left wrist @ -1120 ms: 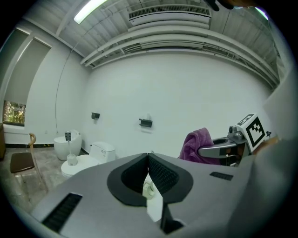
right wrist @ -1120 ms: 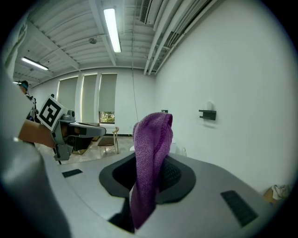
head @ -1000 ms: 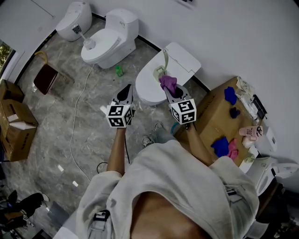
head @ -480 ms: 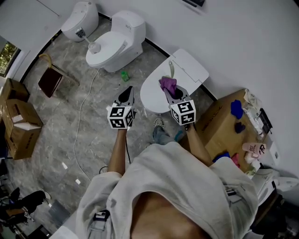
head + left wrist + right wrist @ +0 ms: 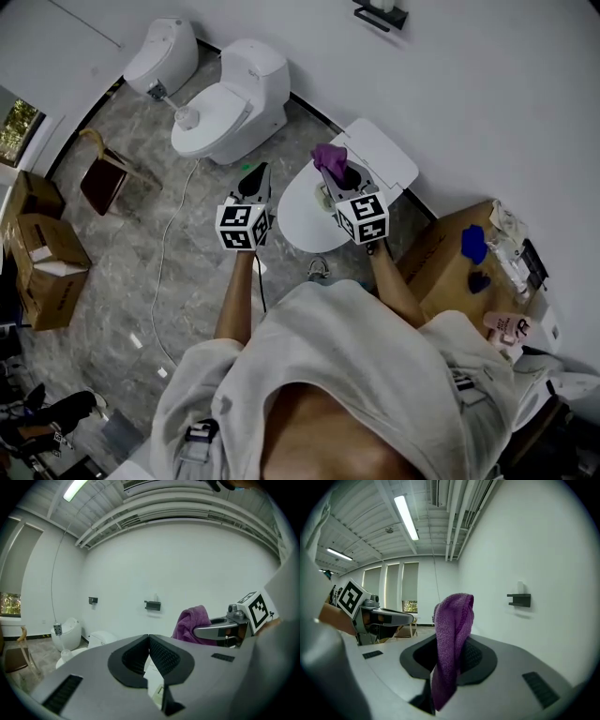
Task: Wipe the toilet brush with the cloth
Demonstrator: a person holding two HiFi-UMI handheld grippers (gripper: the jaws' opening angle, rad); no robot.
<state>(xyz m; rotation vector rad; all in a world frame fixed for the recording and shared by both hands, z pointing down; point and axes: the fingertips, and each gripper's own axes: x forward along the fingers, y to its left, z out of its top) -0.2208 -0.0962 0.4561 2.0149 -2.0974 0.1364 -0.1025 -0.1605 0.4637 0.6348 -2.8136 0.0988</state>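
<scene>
A purple cloth (image 5: 328, 157) hangs from my right gripper (image 5: 335, 175), which is shut on it above the bowl of a white toilet (image 5: 298, 208). In the right gripper view the cloth (image 5: 452, 634) stands up between the pads and drapes down in front of them. My left gripper (image 5: 255, 178) hovers just left of that toilet, with its pads pressed together and nothing between them. From the left gripper view, the cloth (image 5: 192, 622) and the right gripper (image 5: 221, 630) show at the right. I cannot make out a toilet brush in any view.
The toilet's lid (image 5: 382, 157) stands open against the wall. Two more white toilets (image 5: 234, 89) (image 5: 161, 54) stand at the back left. A cardboard box (image 5: 448, 255) with blue cloths (image 5: 473, 242) sits at the right. More boxes (image 5: 42, 267) and a cable (image 5: 173, 234) lie on the floor.
Both grippers have risen and moved toward the wall, with the cloth still held. A pale slim object seen on the toilet rim a second ago is no longer in sight.
</scene>
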